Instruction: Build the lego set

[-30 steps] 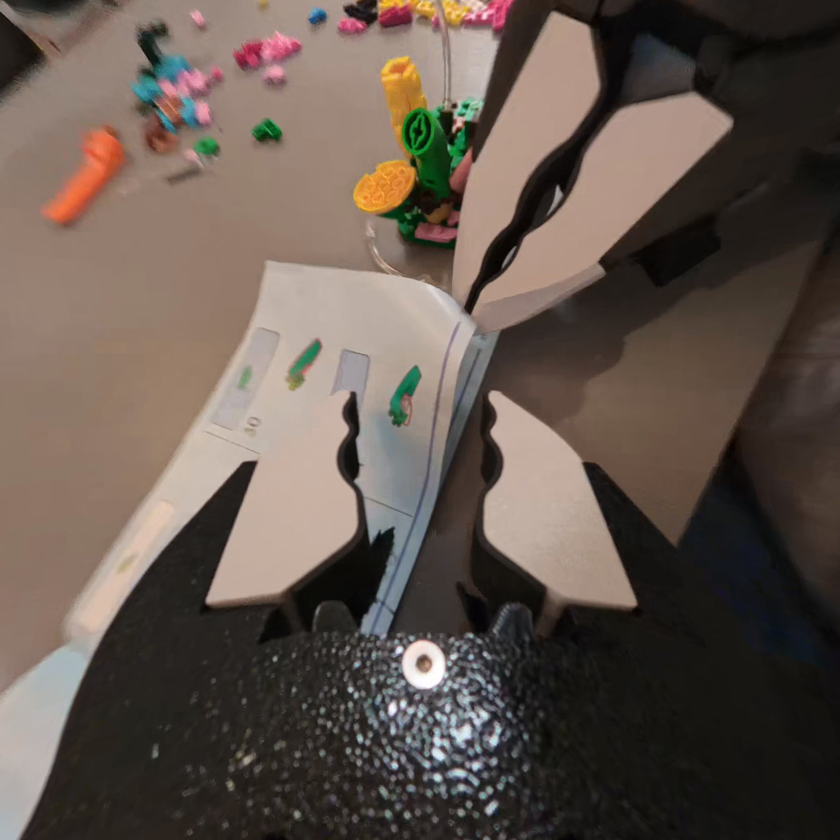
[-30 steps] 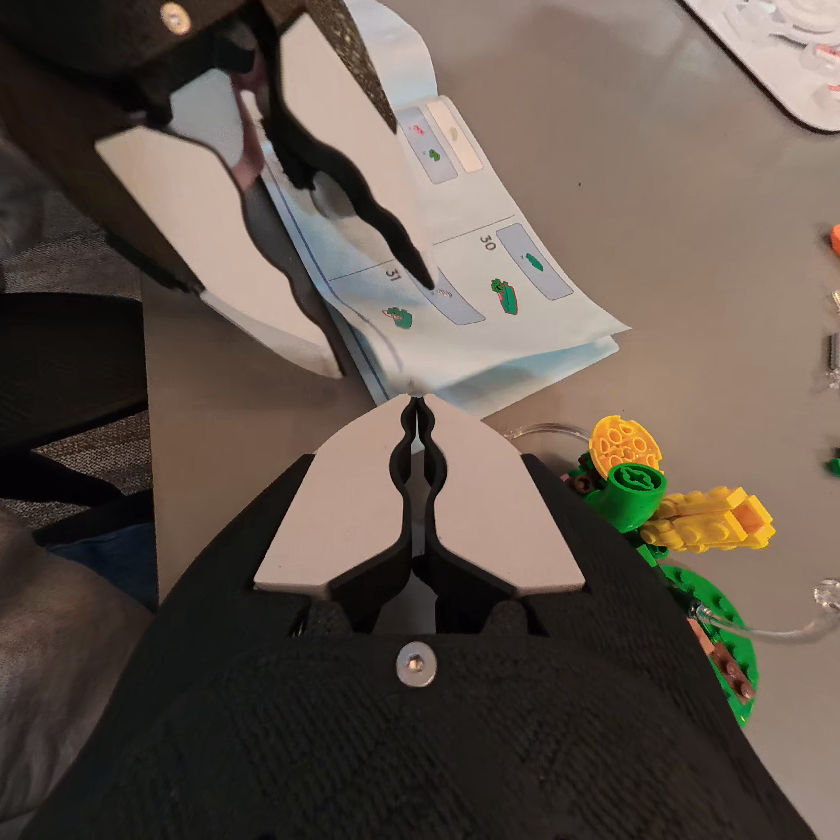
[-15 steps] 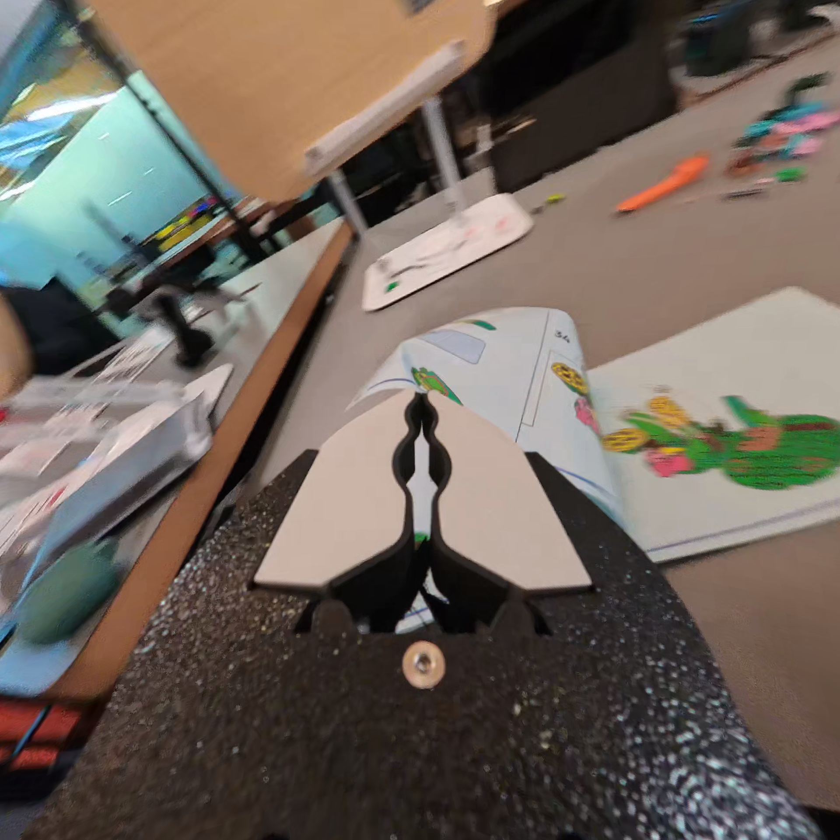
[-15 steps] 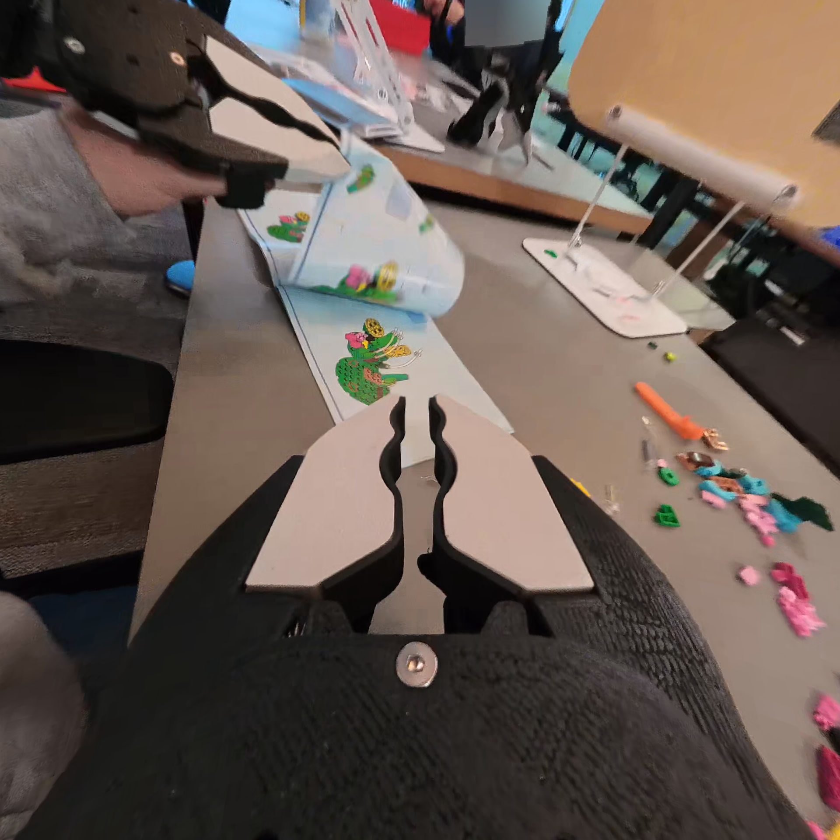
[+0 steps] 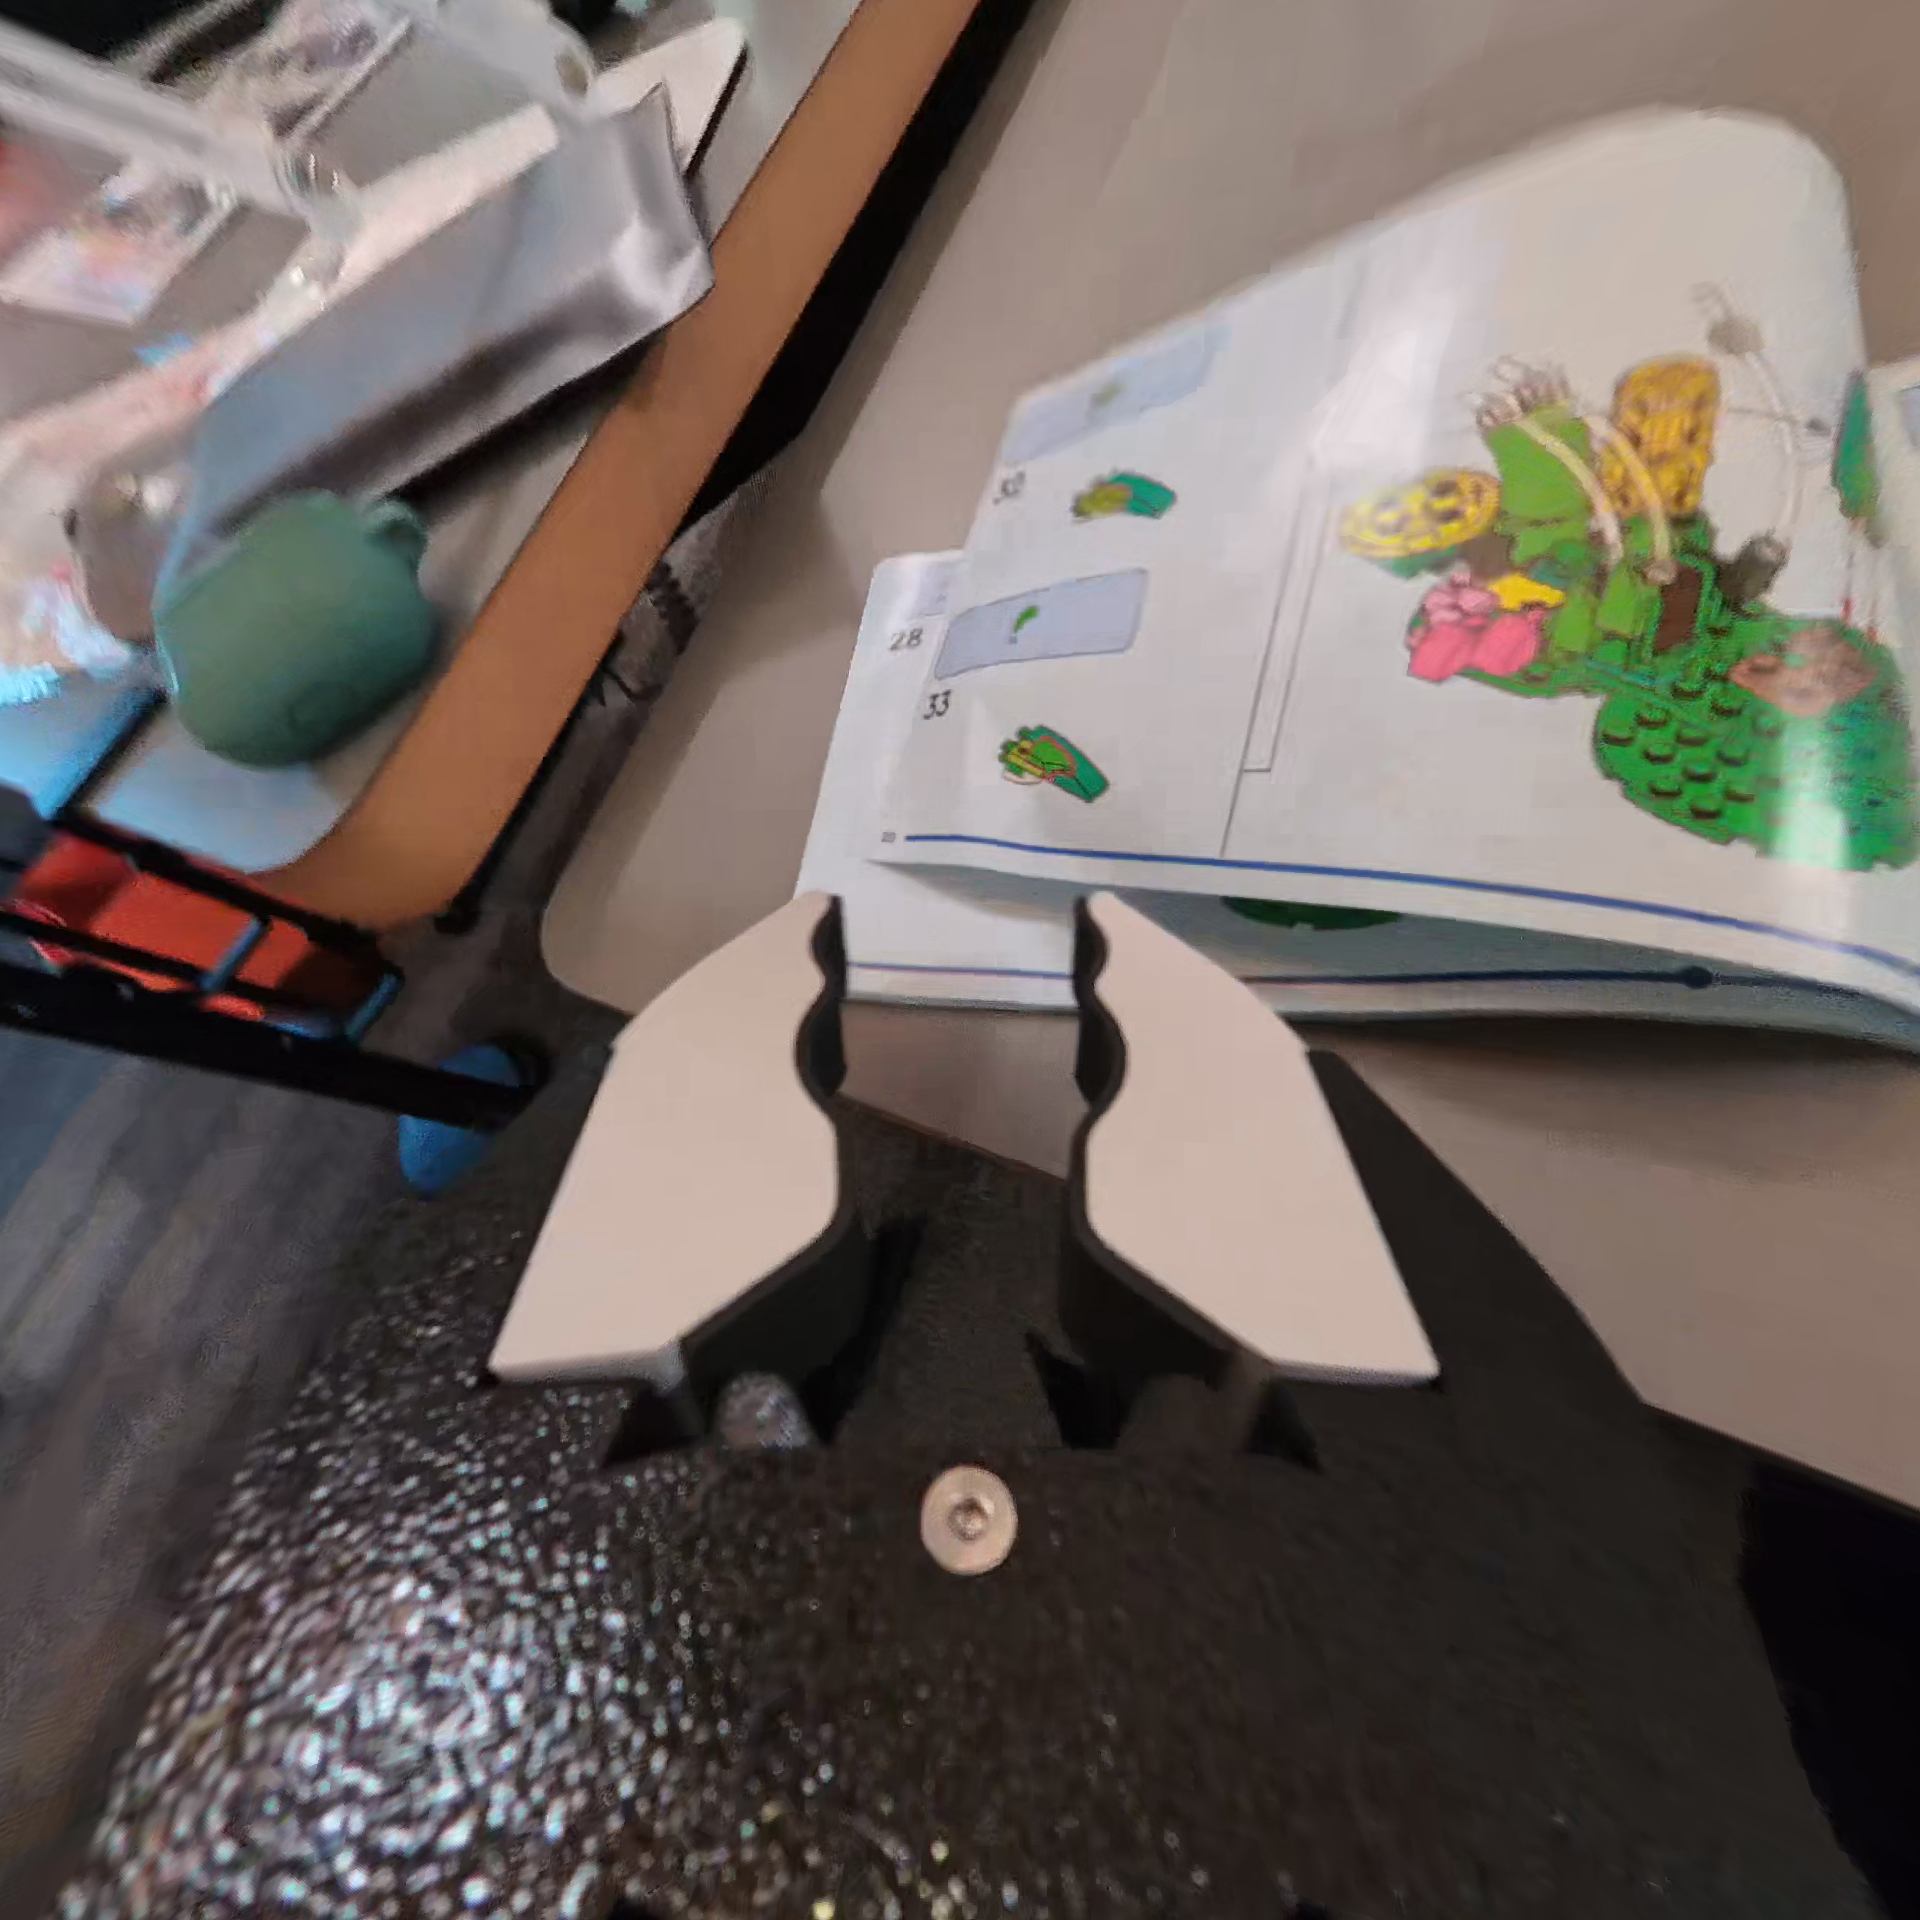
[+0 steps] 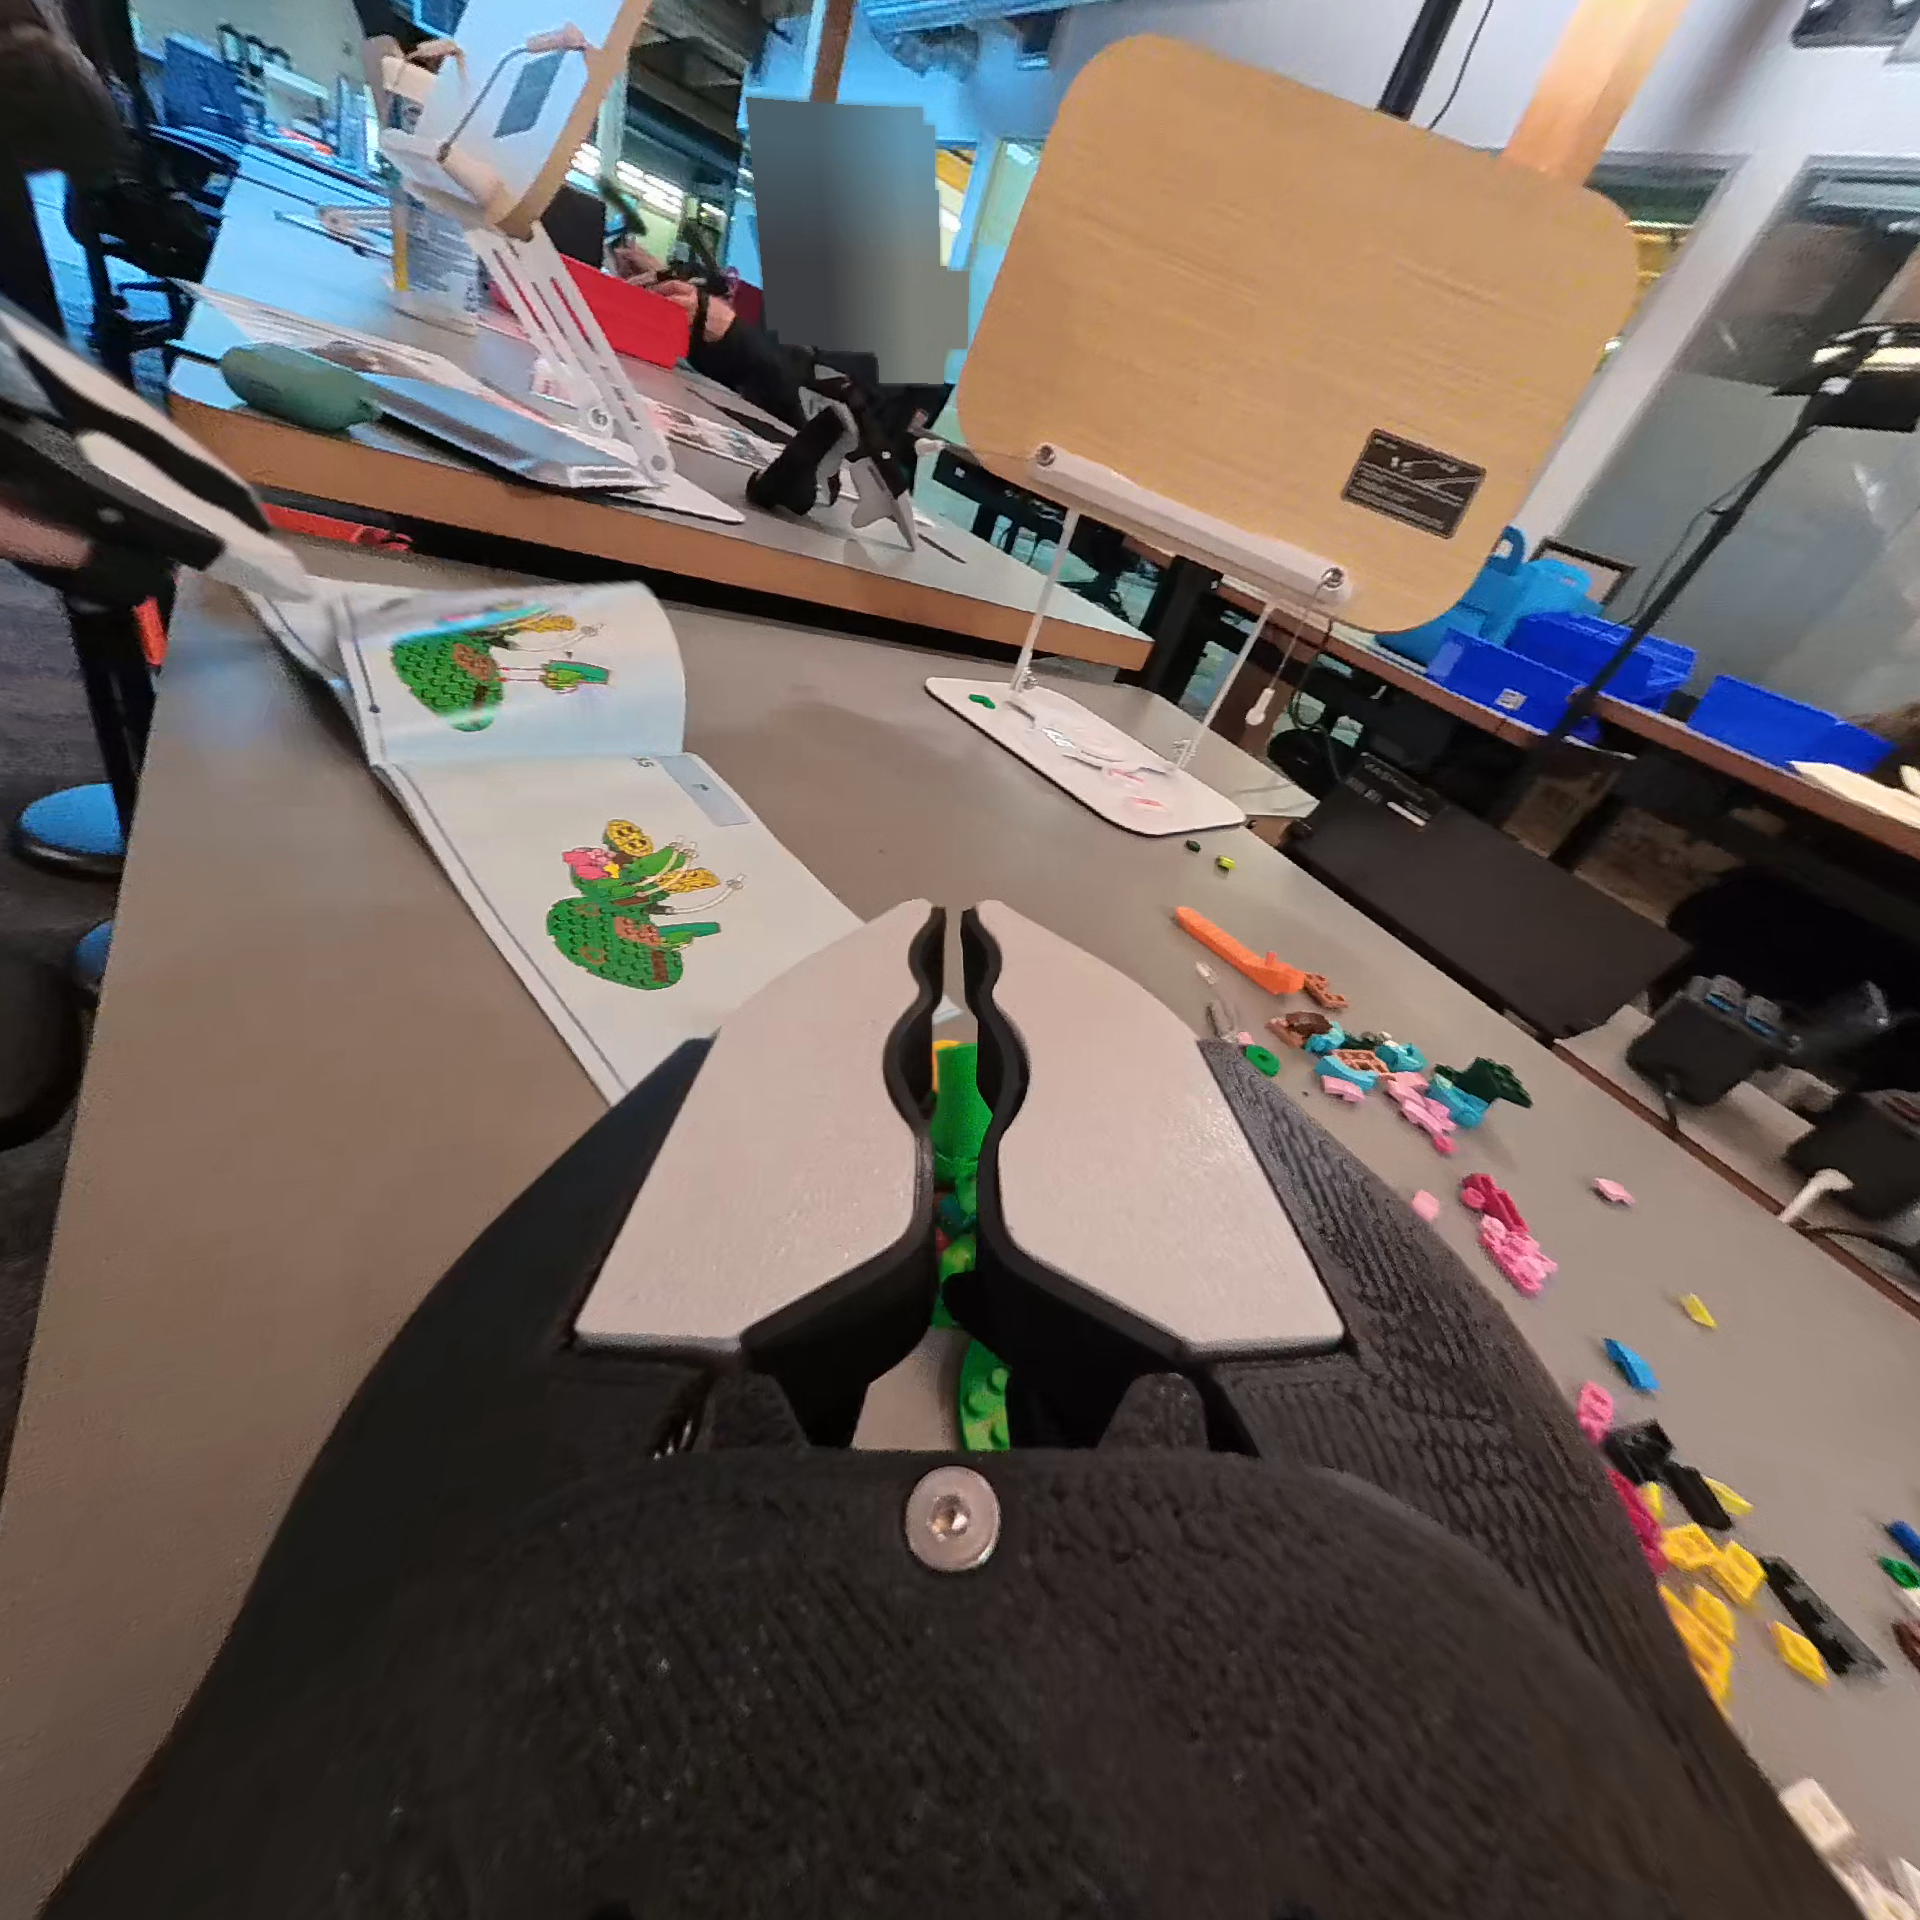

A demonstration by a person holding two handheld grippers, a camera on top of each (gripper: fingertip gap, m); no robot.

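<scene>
An open instruction booklet (image 5: 1351, 623) lies on the grey table (image 6: 883, 665); its pages show a green, yellow and pink brick model. My left gripper (image 5: 956, 935) is open and holds nothing; its fingertips stand just short of the booklet's near left corner. A turned page arches loosely over the booklet (image 6: 509, 665). The left gripper also shows at the far left of the right wrist view (image 6: 239, 551), by that page's edge. My right gripper (image 6: 953, 920) is shut, hovering over the table to the right of the booklet (image 6: 623, 831). A green brick model (image 6: 961, 1122) shows through the slit beneath its fingers.
Loose small bricks (image 6: 1392, 1070) and an orange tool (image 6: 1236, 951) lie to the right. A wooden board on a white stand (image 6: 1288, 332) rises behind. A second table (image 5: 582, 582) with a green pouch (image 5: 291, 623) stands to the left, across a narrow gap. The tips of one gripper are about 40 cm away from the tips of the other.
My left gripper shut on a page, carried it over to the left, then opened and let it go. My right gripper let go of the page's corner, drew back over the model and shut again.
</scene>
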